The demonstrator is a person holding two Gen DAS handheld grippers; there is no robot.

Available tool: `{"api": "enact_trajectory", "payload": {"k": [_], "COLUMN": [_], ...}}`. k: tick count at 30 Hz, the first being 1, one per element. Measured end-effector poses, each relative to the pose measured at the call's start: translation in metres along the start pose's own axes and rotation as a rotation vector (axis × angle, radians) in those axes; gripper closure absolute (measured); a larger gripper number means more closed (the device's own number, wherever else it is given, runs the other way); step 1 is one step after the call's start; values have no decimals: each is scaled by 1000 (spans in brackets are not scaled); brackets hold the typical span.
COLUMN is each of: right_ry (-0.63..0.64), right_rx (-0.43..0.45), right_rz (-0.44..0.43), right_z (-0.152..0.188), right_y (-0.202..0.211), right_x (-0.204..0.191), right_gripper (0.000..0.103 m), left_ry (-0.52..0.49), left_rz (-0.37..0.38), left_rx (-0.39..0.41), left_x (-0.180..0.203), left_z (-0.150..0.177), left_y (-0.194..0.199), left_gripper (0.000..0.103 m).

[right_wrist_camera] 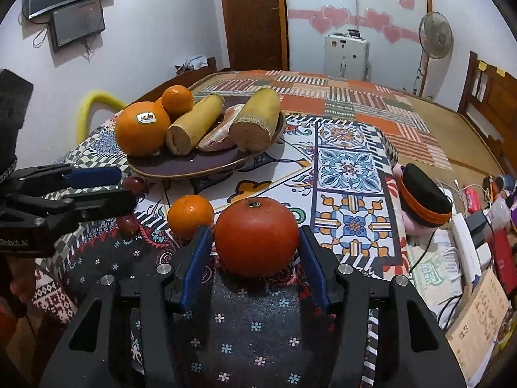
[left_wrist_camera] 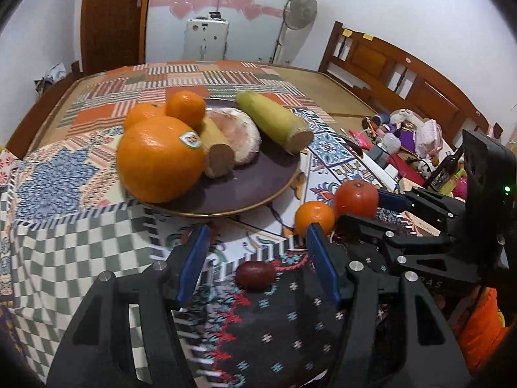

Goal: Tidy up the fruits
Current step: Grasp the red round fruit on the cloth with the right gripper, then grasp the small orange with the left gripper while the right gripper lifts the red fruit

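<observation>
A dark plate carries a big stickered orange, smaller oranges, two yellow cut stalks and a peeled pale fruit. In front of the plate, on the patterned cloth, lie a small orange, a red-orange round fruit and a small dark red fruit. My left gripper is open astride the dark red fruit, clear of it. My right gripper straddles the red-orange fruit with thin gaps at both pads.
A second small dark red fruit lies just below the left gripper's fingers. A plush with a black and orange cap, cables, a power strip and loose clutter crowd the right side. A wooden headboard stands behind them.
</observation>
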State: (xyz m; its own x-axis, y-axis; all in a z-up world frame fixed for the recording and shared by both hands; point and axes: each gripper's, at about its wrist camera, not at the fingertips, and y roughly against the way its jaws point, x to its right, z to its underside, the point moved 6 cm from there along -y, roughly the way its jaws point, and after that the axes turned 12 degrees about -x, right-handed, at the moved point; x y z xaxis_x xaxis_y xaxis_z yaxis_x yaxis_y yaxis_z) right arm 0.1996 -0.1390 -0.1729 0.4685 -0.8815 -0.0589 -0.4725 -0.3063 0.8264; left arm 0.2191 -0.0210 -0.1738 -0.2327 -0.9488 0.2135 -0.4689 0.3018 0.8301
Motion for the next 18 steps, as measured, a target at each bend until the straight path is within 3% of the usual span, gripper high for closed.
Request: {"api": "enact_trajectory", "payload": {"k": [14, 18], "right_ry": [-32, -50], "right_rx": [55, 71], "right_rz": [23, 30], "right_z": [10, 10], "right_y": [27, 34], "right_x": [23, 32], "right_gripper": [58, 58], "left_ry": [-62, -64], "left_rz": [11, 3], "left_rx": [-24, -31], "left_x": [37, 41], "left_z": [-12, -14], "left_y": [-29, -38], "left_gripper": [42, 51]}}
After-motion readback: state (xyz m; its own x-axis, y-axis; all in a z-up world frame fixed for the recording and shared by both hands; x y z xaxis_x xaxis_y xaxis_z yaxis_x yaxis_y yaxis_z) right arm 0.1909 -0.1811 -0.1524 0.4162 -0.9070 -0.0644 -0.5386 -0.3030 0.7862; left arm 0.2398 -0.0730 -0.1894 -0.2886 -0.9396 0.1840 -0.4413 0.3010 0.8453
